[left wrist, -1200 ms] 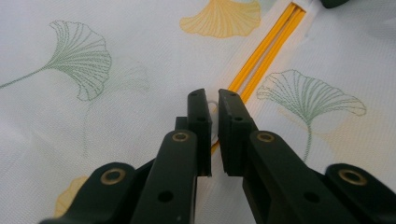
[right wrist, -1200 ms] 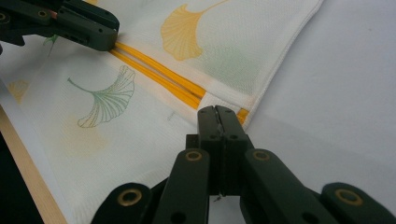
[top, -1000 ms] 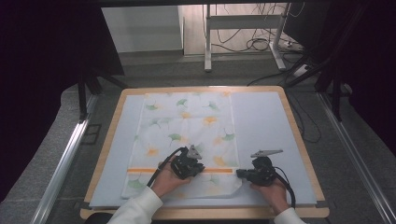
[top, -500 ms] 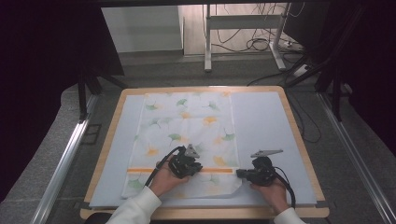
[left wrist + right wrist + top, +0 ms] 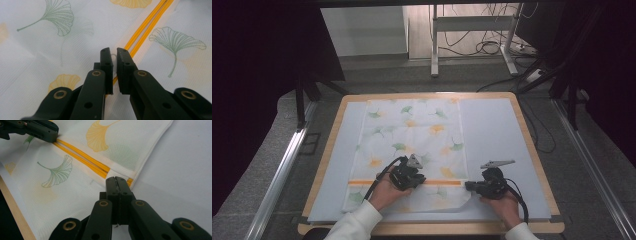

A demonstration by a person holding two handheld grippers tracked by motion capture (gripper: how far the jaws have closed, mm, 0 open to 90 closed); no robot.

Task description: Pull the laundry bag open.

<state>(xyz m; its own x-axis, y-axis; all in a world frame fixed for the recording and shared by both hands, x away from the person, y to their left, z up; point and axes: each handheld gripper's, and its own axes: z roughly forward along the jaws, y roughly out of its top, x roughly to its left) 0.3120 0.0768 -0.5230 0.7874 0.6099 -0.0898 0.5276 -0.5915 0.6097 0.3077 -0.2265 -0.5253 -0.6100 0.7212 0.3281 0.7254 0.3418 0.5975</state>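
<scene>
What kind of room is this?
Probably a lab or workshop: a wooden-edged table holds a leaf-print cloth bag, cables lie on the floor, and metal rails flank the table.

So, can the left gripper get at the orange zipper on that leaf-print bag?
Probably yes. The left gripper sits right on the orange zipper, nothing lies between, and the right gripper seems to pinch the bag at the zipper's end.

At the lower centre of my left gripper view, my left hand-held gripper (image 5: 113,53) covers the orange zipper (image 5: 147,23), so what sits between its tips is hidden. The printed cloth bag (image 5: 50,57) runs off every edge.
</scene>
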